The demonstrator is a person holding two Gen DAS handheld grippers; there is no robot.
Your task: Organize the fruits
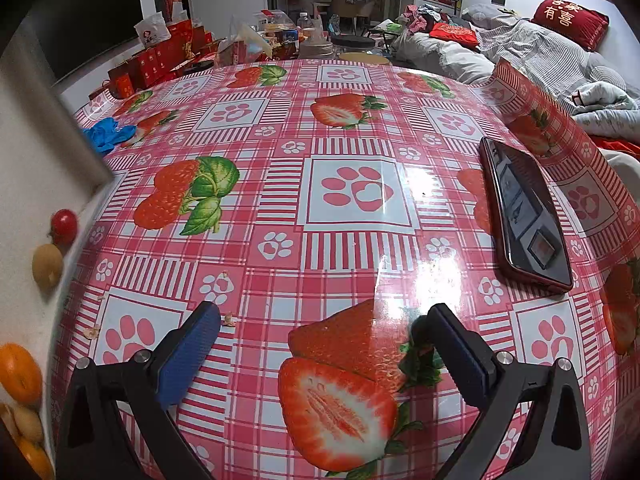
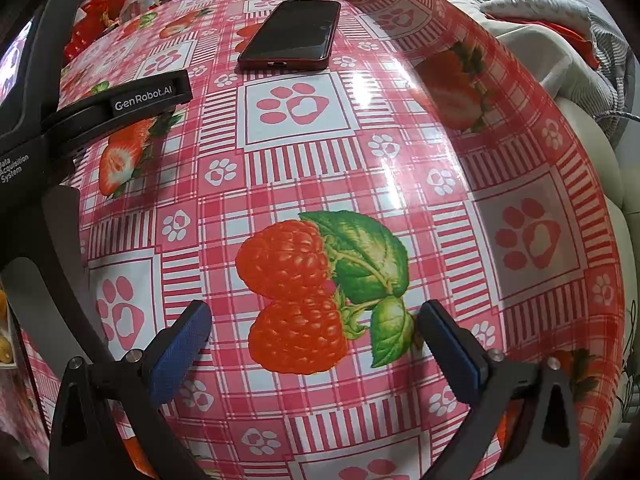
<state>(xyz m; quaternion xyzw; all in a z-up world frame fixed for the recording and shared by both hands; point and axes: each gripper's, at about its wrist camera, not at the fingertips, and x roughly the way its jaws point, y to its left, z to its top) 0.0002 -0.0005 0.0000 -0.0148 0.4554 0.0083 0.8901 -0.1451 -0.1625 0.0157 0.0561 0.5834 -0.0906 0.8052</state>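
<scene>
Left claw [image 1: 320,326]: jaws spread wide, nothing between them, above the worktop [image 1: 280,128] with its pink strawberry-and-paw-print cloth. Right claw [image 2: 314,318]: jaws likewise apart and empty, over a printed raspberry motif.

Fruits, far left edge of the left wrist view, on a white surface [image 1: 28,184] beside the worktop: orange [image 1: 18,372] nearest, a brownish round fruit [image 1: 47,265] further on, a red cherry tomato [image 1: 64,225] just beyond it.

Phone [image 1: 524,212]: dark, red-cased, lying flat on the worktop, right of the left claw, ahead of the right.

Blue glove [image 1: 107,135]: crumpled, far left of the worktop.

Red boxes [image 1: 148,66]: beyond the far edge.

Red cushion [image 1: 570,20]: on the sofa.
</scene>
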